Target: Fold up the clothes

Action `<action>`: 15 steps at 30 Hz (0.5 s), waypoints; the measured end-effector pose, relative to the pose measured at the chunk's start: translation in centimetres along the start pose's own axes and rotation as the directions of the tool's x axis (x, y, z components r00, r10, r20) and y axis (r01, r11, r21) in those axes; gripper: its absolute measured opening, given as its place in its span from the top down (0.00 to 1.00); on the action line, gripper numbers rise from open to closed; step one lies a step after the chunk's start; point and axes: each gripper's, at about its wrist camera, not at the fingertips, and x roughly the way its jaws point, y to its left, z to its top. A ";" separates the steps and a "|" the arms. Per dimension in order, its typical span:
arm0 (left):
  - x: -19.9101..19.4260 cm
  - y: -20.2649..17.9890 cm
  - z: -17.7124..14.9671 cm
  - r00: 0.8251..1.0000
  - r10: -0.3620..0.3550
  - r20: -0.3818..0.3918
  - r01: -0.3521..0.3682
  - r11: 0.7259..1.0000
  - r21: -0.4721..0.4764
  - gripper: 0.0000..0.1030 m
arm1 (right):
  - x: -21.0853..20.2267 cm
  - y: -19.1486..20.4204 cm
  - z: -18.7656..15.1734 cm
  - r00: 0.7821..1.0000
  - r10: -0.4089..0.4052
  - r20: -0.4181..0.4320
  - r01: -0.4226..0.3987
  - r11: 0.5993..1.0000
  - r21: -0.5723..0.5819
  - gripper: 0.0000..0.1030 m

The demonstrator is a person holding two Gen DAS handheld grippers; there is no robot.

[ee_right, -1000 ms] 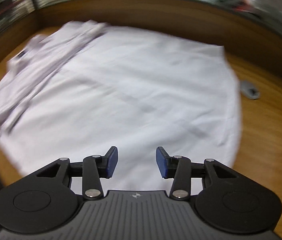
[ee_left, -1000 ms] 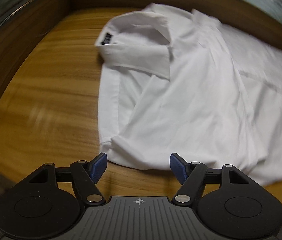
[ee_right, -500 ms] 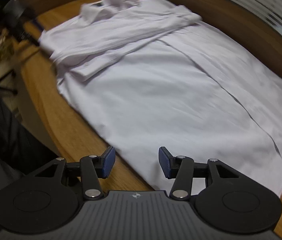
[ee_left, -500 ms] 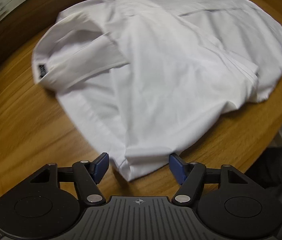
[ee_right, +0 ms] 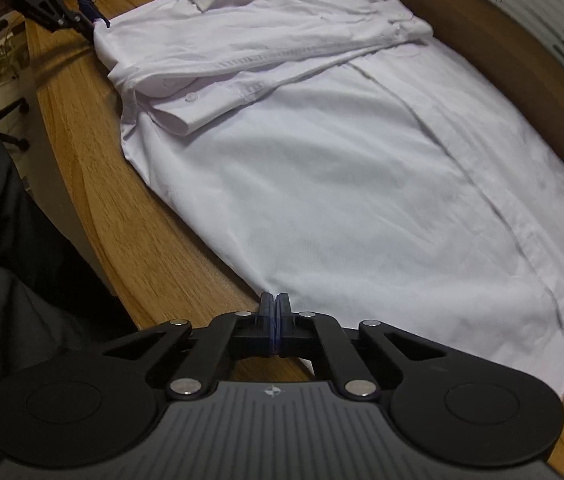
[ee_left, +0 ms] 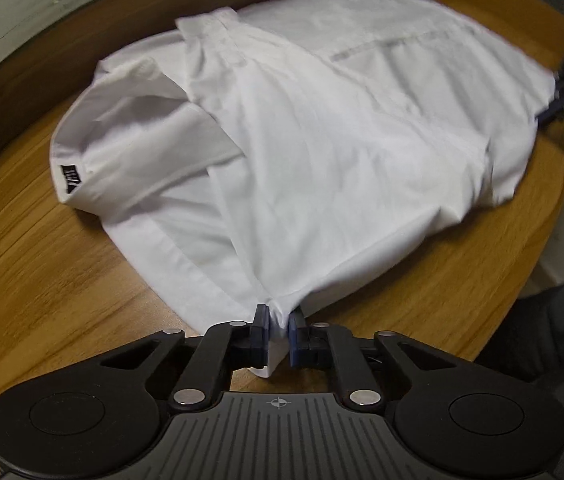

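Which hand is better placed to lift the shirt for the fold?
Left, probably: the left gripper is closing with a corner of the shirt between its jaws. The right gripper is shut at the edge, no cloth clearly caught.

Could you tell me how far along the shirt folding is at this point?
Done: the white shirt lies flat on the table with a sleeve folded across its chest. In hand: the left tool is closing on a collar-end corner, fabric between its jaws; the right tool is shut at the hem's edge, though a grip there is unclear. Left: folding the body over.
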 end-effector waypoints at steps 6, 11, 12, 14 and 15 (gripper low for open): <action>-3.1 0.1 1.3 0.993 0.042 0.112 -0.038 0.999 -0.036 0.92 | -2.9 -0.3 0.7 0.996 -0.072 0.057 0.070 0.997 0.031 1.00; -5.6 1.2 4.3 0.978 0.088 0.191 -0.069 0.992 -0.103 0.92 | -5.3 -2.0 2.9 0.984 -0.153 0.096 0.148 0.987 0.063 1.00; -5.6 1.6 5.1 0.976 0.095 0.196 -0.073 0.990 -0.117 0.92 | -5.6 -2.6 3.4 0.980 -0.170 0.102 0.162 0.984 0.075 1.00; -5.6 2.5 6.7 0.972 0.109 0.206 -0.080 0.986 -0.144 0.92 | -5.7 -4.0 4.6 0.974 -0.200 0.109 0.191 0.977 0.091 1.00; -5.4 3.0 7.6 0.972 0.116 0.206 -0.085 0.984 -0.155 0.92 | -5.5 -4.8 5.3 0.971 -0.214 0.104 0.205 0.974 0.094 1.00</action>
